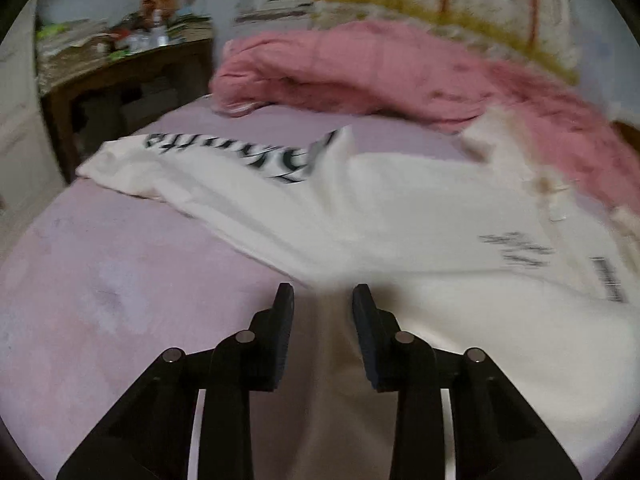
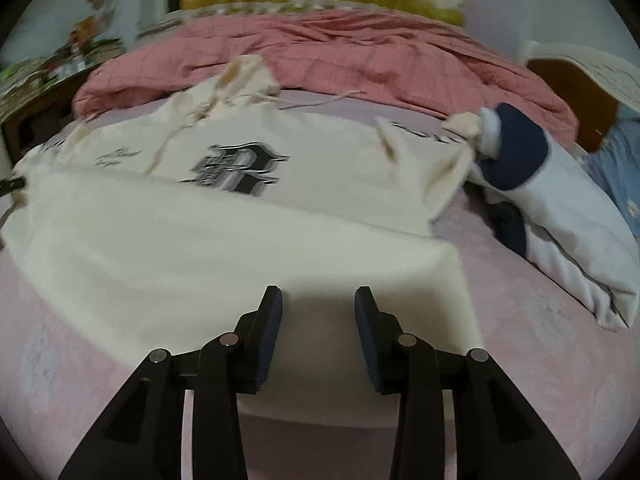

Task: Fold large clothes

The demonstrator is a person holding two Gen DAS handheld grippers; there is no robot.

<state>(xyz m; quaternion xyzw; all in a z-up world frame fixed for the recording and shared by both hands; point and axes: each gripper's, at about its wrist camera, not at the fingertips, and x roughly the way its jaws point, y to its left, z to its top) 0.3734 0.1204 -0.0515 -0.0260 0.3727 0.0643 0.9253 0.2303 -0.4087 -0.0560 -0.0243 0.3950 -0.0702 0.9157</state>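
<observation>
One cream hoodie with black lettering lies spread on the pink bed sheet, its hem under both grippers. The left gripper and right gripper each stand parted above the fabric, clasping nothing. Only the right view shows one white-and-navy garment; only the left shows one cluttered wooden table. One pink quilt lies behind.

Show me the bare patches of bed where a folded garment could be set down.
Bare lilac sheet lies beside the cream hoodie, between its sleeve and the bed's near edge. A narrower strip runs between the hoodie's hem and the white-and-navy garment. The far side is crowded: the pink quilt fills it, touching the hoodie's hood.
</observation>
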